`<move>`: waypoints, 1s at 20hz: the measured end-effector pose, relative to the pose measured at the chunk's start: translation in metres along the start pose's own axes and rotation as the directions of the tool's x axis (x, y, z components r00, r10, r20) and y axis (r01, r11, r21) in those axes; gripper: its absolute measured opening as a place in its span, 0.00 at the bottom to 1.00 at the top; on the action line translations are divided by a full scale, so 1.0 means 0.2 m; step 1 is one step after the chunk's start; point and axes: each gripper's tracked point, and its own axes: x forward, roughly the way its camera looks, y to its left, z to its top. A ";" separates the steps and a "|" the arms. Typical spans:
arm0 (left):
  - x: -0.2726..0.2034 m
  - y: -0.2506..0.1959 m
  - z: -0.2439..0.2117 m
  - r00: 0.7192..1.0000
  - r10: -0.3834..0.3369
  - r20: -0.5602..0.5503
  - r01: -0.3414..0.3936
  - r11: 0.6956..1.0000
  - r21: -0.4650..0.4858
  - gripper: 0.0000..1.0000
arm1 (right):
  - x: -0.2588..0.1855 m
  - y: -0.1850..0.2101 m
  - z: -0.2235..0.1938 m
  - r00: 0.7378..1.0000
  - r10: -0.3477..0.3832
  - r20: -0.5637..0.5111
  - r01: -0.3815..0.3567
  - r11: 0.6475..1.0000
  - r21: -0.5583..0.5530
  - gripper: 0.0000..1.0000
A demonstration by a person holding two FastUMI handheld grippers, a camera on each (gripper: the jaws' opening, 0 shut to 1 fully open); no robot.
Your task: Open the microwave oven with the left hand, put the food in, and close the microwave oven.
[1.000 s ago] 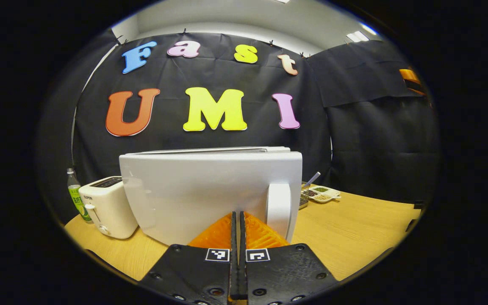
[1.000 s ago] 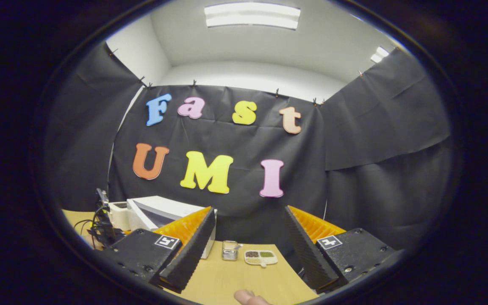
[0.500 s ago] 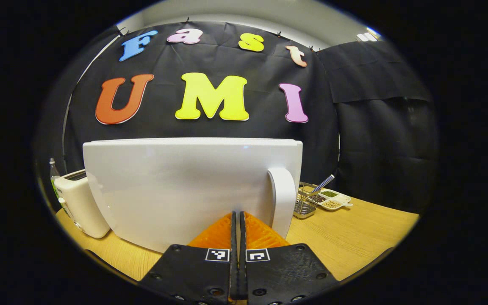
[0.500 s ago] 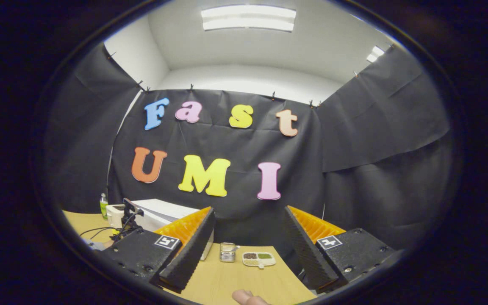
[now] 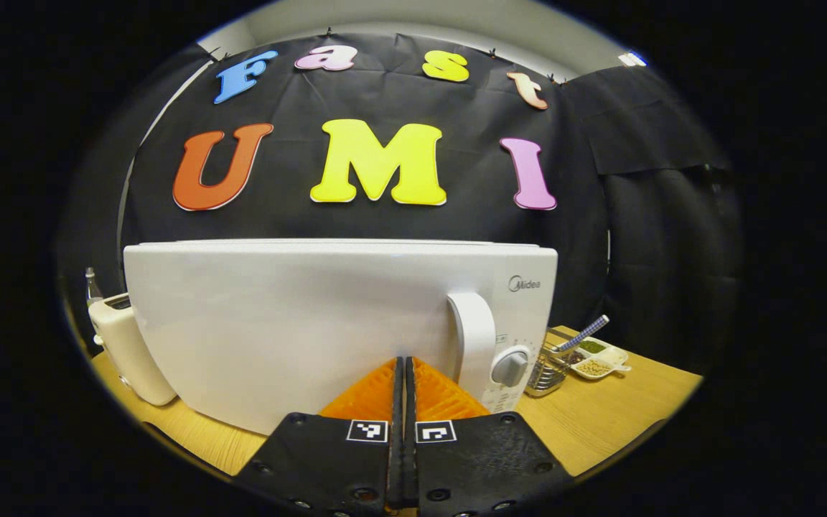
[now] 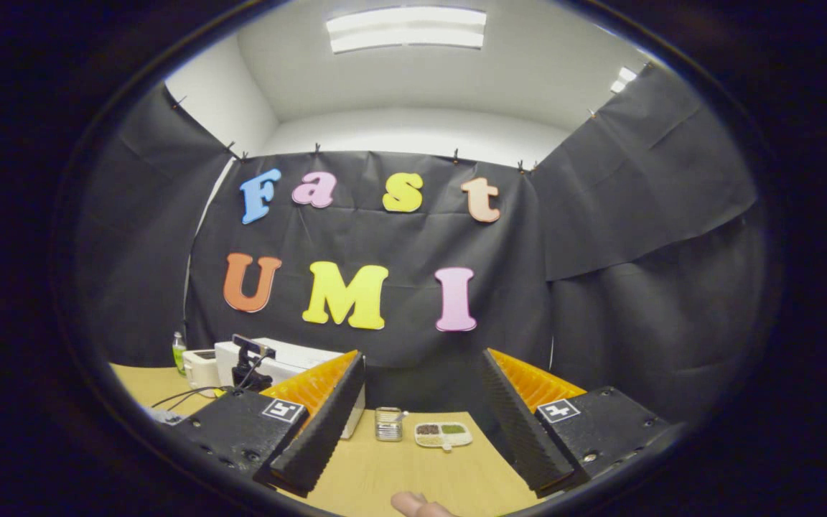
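On the wooden table (image 5: 600,416), left gripper view, we logged the white microwave oven (image 5: 313,316), door flush, toaster (image 5: 126,352) beside it; left gripper (image 5: 403,373) fingers pressed together, empty, at the door. Right gripper view: right gripper (image 6: 421,380) spread wide, empty, over the table (image 6: 399,474); black cloth walls, ceiling light (image 6: 406,29).

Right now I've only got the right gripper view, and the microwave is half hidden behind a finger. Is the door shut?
Observer: In the left gripper view the microwave door sits flush with the control panel, so it looks closed.
Operator: Left gripper on the handle?
Observer: No. The left gripper is shut with nothing between its fingers, aimed at the door face just left of the handle.
Operator: Food inside?
Observer: Cannot tell. The door front is plain opaque white, with no sight of the interior.
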 end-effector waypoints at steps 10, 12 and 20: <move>-0.08 0.01 -0.16 0.989 0.040 -0.140 -0.042 0.999 -0.008 0.00 | -0.12 -0.09 -0.04 0.998 -0.030 -0.054 0.031 0.999 0.027 1.00; -0.14 -0.01 -0.19 0.986 0.028 -0.163 -0.031 0.999 -0.020 0.00 | -0.15 -0.10 -0.06 0.997 -0.030 -0.065 0.032 0.999 0.028 1.00; -0.53 0.01 -0.07 0.987 0.085 -0.136 -0.091 0.995 -0.039 0.92 | -0.24 -0.03 -0.15 0.994 -0.004 -0.107 0.009 0.999 0.039 1.00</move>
